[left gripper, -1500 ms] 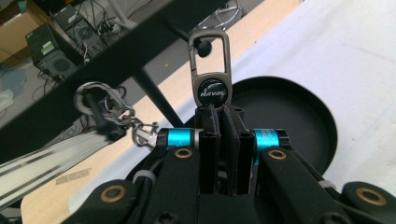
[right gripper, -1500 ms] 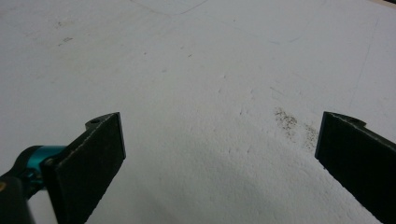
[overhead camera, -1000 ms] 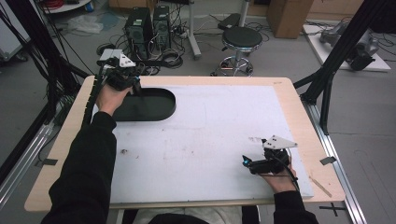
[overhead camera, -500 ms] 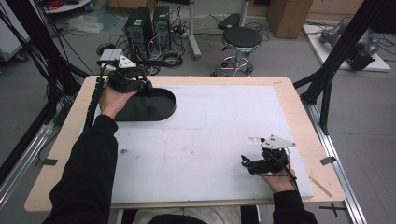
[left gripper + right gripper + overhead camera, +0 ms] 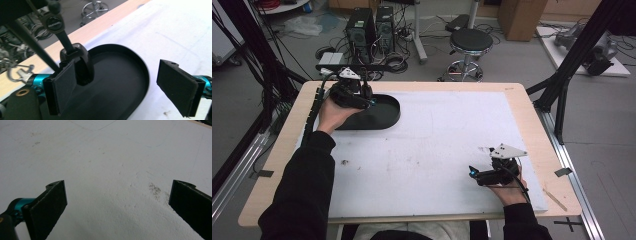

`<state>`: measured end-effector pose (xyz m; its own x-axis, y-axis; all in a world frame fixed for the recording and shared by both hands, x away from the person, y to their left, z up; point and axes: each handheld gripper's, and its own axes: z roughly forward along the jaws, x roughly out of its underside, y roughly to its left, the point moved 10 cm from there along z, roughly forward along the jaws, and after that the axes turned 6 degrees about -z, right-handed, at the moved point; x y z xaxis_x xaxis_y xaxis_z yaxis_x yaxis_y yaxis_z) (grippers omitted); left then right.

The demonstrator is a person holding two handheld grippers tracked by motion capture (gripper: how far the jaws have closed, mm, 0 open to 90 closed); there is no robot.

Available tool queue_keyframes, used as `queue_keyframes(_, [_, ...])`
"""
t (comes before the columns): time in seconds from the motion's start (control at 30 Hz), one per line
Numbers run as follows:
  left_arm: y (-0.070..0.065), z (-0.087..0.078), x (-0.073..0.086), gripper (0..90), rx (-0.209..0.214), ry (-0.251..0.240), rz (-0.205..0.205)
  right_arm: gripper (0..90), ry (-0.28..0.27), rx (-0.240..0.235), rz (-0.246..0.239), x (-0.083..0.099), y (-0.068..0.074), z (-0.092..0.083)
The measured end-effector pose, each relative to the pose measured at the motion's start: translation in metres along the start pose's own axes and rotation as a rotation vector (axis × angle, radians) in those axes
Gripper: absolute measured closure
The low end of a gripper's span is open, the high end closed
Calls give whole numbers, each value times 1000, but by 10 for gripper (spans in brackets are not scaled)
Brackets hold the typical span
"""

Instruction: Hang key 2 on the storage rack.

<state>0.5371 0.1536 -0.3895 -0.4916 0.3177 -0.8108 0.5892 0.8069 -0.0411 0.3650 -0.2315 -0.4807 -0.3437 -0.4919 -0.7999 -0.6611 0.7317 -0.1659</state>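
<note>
The left hand-held gripper [image 5: 357, 92] stands over the far left corner of the desk [image 5: 532, 115], above the black oval tray [image 5: 384, 112]; its jaws have just been opening and now stand wide apart, gripping nothing; in the left gripper view a black scoop-like tool with a long handle [image 5: 82, 62] rests upright in the tray, just beside the left pad [image 5: 63, 86] but no longer pressed between the pads; judged from this, the tool has been released into the tray and the placing step appears done. The right hand-held gripper [image 5: 479, 172] lies near the desk's near right edge, jaws open and empty over the bare white mat [image 5: 107, 170]. Against the earlier frames, the left hand has shifted slightly toward the tray's far left end; the right hand is unchanged.
</note>
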Motion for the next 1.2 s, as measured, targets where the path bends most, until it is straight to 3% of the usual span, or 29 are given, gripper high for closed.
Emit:
queue_keyframes(0.1, [-5,-1,3,113,43,-8,-16,8,-4,3,0,0,-1,0])
queue_keyframes(0.2, [-7,-1,8,63,57,2,-22,8,-1,4,6,0,0,-1])
queue_keyframes(0.53, [-16,-8,26,27,122,-4,-74,8,4,3,-2,1,0,0])
queue_keyframes(0.93, [-19,-21,51,17,127,-15,-100,8,5,4,0,1,0,0])
queue_keyframes(1.2, [-25,-25,69,17,145,12,-101,8,7,2,-1,1,0,0])
